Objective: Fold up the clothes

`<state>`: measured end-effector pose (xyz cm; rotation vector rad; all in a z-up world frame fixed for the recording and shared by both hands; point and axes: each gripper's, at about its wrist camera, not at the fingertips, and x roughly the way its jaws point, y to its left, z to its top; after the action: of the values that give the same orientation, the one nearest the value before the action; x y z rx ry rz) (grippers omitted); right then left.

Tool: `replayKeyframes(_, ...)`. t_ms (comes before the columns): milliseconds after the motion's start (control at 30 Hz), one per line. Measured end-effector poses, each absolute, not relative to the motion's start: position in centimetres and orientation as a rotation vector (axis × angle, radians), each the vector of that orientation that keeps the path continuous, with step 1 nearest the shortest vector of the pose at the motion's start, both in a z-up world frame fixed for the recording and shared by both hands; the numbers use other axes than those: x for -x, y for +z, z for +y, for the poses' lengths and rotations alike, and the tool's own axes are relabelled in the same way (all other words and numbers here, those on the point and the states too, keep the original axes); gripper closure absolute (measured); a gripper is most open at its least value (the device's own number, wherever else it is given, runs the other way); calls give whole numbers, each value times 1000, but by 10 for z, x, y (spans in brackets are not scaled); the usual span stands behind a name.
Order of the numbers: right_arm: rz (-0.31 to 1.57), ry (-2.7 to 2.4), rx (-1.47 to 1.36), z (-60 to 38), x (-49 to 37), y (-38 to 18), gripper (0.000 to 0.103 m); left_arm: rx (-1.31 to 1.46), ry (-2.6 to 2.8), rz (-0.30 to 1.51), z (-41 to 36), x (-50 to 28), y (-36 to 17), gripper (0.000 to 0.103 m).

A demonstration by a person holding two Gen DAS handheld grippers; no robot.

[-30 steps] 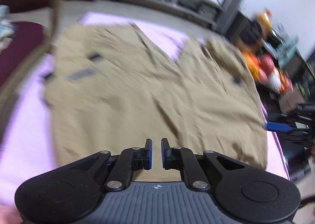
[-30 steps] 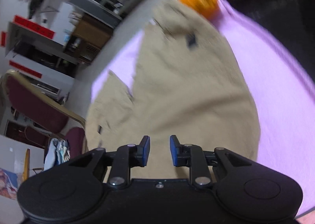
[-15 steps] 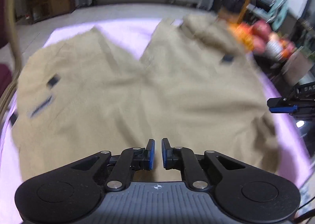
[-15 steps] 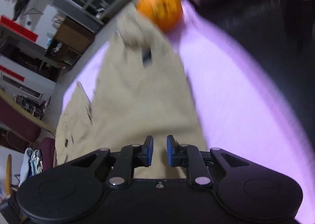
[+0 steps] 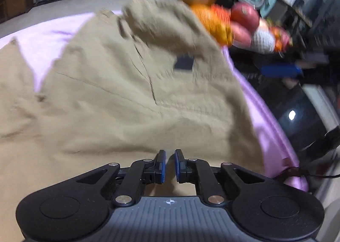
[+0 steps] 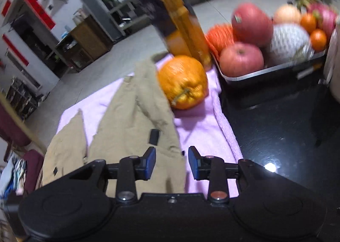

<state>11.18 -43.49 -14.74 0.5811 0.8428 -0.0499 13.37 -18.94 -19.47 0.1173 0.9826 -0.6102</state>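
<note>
Risk: my right gripper (image 6: 171, 162), jaws opening and empty, could bump the orange (image 6: 183, 81) beside the khaki shorts (image 5: 131, 97); left gripper (image 5: 169, 165) jaws nearly closed, empty.

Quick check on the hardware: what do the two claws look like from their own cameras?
Both match: black plastic linkage arms with round silver pivot pins, ending in short fingers faced with blue pads. The left claw sits on a grey ribbed plate bearing a small cross-in-circle mark. The right claw sits on a plain black body with a small screw at its centre. No hand or sleeve shows in either view.
</note>
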Motion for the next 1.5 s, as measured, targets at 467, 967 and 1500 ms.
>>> replayKeyframes(467,660,-86,-698,-497,8,-64,62,-346,-675,764,-234,-23,-153,58)
replayKeyframes(967,468,7,-763,-504,116,-23,52,-497,-522,816,-279,1,-211,76)
replayKeyframes(1500,582,82,-566,-449,-56,-52,51,-157,-567,795,-180,-22,-114,98)
